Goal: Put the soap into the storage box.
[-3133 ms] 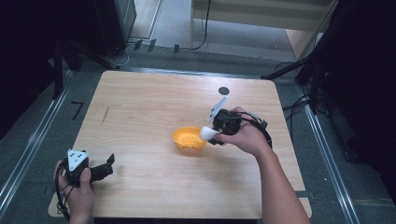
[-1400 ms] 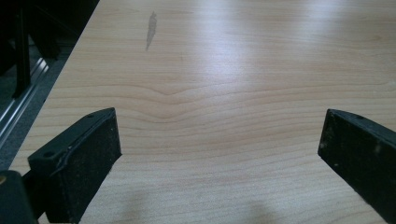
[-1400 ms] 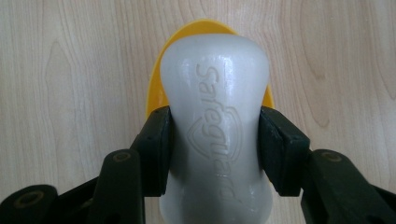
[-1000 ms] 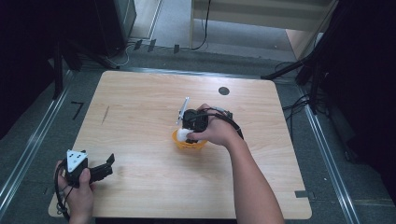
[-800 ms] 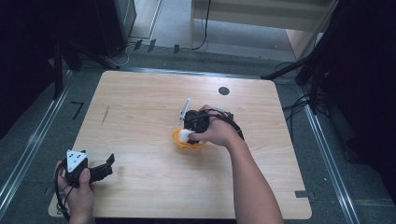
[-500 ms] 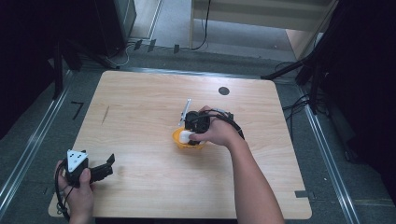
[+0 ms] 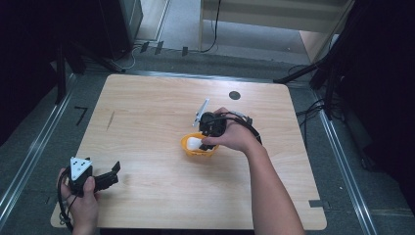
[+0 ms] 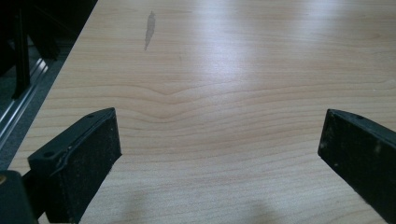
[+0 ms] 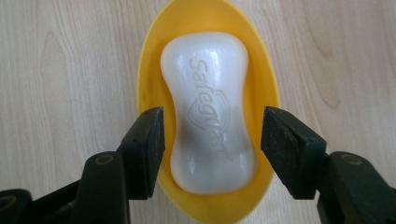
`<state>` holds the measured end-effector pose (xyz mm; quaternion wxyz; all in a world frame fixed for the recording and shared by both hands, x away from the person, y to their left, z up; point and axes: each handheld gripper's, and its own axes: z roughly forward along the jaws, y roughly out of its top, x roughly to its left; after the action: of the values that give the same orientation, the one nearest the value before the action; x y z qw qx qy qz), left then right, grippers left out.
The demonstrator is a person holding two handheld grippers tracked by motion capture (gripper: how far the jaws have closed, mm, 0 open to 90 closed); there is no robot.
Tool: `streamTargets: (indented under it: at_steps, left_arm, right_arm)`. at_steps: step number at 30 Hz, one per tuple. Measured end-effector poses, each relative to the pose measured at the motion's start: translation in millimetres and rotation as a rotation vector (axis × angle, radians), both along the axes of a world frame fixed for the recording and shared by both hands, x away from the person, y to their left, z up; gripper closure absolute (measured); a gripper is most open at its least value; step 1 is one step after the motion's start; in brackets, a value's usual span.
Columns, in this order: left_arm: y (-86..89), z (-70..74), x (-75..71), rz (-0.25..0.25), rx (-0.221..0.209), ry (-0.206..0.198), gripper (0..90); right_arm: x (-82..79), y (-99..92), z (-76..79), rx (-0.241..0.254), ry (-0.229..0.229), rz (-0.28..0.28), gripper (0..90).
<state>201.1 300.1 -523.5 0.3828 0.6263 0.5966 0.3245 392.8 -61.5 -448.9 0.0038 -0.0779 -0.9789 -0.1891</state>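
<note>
Mid-surface (image 7: 147,112), a white soap bar (image 9: 208,112) is seated in a yellow dish (image 9: 268,88). The right gripper (image 9: 210,151) is held over it, jaws apart and clear of both sides; dish bottom cut off. Left gripper (image 8: 219,140) is parked near the front-left corner, jaws wide apart, right jaw partly cropped.

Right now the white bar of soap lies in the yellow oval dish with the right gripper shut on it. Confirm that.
Not quite. The white bar of soap lies in the yellow oval dish, but the right gripper is open, its jaws standing apart on either side, as the right gripper view shows.
</note>
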Motion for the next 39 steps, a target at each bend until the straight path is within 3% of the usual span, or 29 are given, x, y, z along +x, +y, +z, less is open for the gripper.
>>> streamTargets:
  at_steps: [7, 16, 19, 33, 39]
  left_arm:
    - [-0.4, 0.0, 0.0, -0.001, 0.002, 0.0, 0.0]
    - [-0.6, -0.1, 0.1, -0.001, 0.008, 0.001, 0.0]
    - [-0.7, -0.1, 0.3, -0.002, 0.008, 0.001, 0.0]
    - [-1.1, -0.3, 0.6, -0.003, 0.013, 0.001, 0.0]
    - [-0.9, -0.2, 0.7, -0.001, 0.014, 0.001, 0.0]
  right_arm:
    - [-1.7, -18.8, 10.9, 0.019, -0.014, -0.05, 32.5]
    - [-8.9, -40.2, 12.5, 0.035, -0.04, -0.133, 12.3]
    - [-10.7, -47.0, 11.4, 0.046, -0.056, -0.18, 0.0]
    - [-24.9, -85.3, -0.1, 0.112, -0.044, -0.279, 0.0]
    - [-32.2, -102.8, -5.6, 0.134, -0.059, -0.321, 0.0]
